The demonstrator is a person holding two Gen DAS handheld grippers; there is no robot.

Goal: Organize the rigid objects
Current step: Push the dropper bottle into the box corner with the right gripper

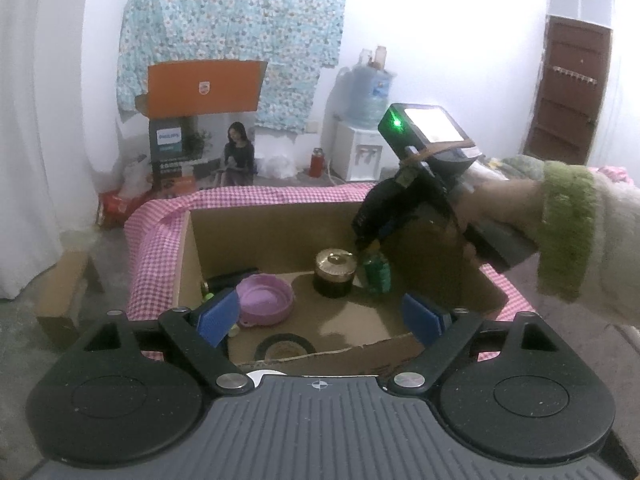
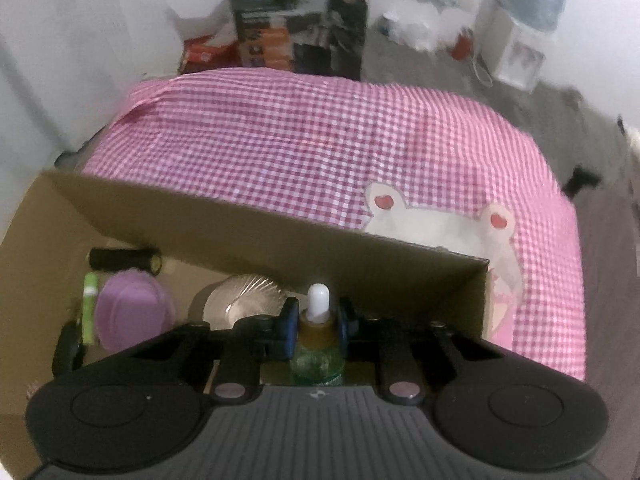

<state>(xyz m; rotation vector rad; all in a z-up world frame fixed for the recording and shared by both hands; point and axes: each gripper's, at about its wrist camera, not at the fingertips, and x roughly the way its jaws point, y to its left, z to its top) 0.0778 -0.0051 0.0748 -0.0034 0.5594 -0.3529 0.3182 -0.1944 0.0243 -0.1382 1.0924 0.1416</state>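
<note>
Jaws of the right gripper (image 2: 318, 326) pinch the green dropper bottle (image 2: 318, 364) by its neck to stand it inside the cardboard box (image 2: 240, 220), while the left gripper (image 1: 320, 316) waits spread.

The right gripper (image 2: 315, 326) hides the neck and lower body of the green dropper bottle (image 2: 318, 366); whether it stands on the floor of the cardboard box (image 2: 240, 220) cannot be told. Left of the bottle, the gold-lidded jar (image 2: 240, 300) is blurred and half covered. The black ring (image 1: 285, 347) near the box's front wall is cut off by that wall.
</note>
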